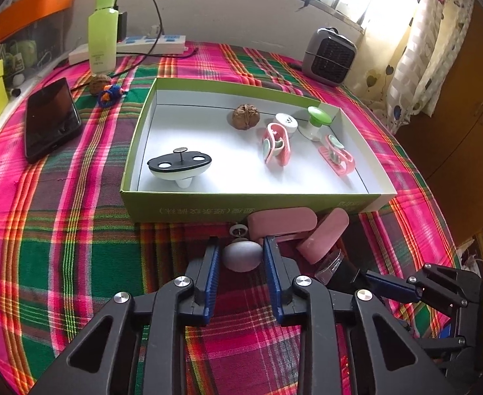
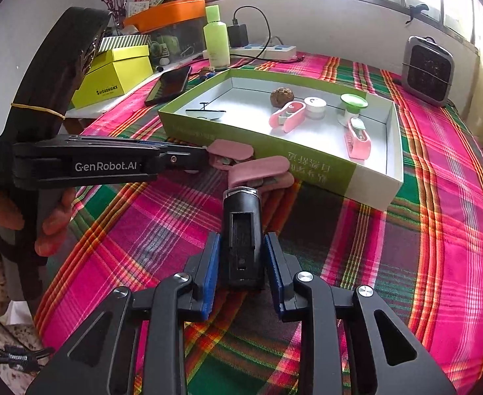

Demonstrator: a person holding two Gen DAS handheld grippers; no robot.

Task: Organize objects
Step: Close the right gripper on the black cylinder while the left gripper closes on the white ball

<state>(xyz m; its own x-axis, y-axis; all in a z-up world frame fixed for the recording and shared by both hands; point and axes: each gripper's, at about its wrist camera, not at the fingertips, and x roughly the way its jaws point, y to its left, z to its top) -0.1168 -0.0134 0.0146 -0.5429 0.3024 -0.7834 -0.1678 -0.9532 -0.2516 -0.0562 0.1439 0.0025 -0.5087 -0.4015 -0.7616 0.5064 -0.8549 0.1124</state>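
Observation:
A green box [image 1: 241,205] [image 2: 307,161] on the plaid cloth holds a walnut [image 1: 245,116], a black-and-white dish [image 1: 179,166], two pink clips [image 1: 276,143], a white cap and a green-topped piece [image 1: 317,121]. My left gripper [image 1: 241,251] is shut on a white egg-shaped piece [image 1: 243,256] just in front of the box, beside two more pink clips [image 1: 282,223] [image 2: 258,169]. My right gripper [image 2: 241,253] is shut on a black device [image 2: 241,233] with a clear tip, near the clips.
A phone [image 1: 50,118], a second walnut [image 1: 99,84], a blue-orange toy [image 1: 110,93], a green bottle [image 1: 102,29] and a power strip [image 1: 152,44] lie at the back left. A small grey heater [image 1: 328,57] stands at the back right. Yellow boxes [image 2: 116,75] sit left.

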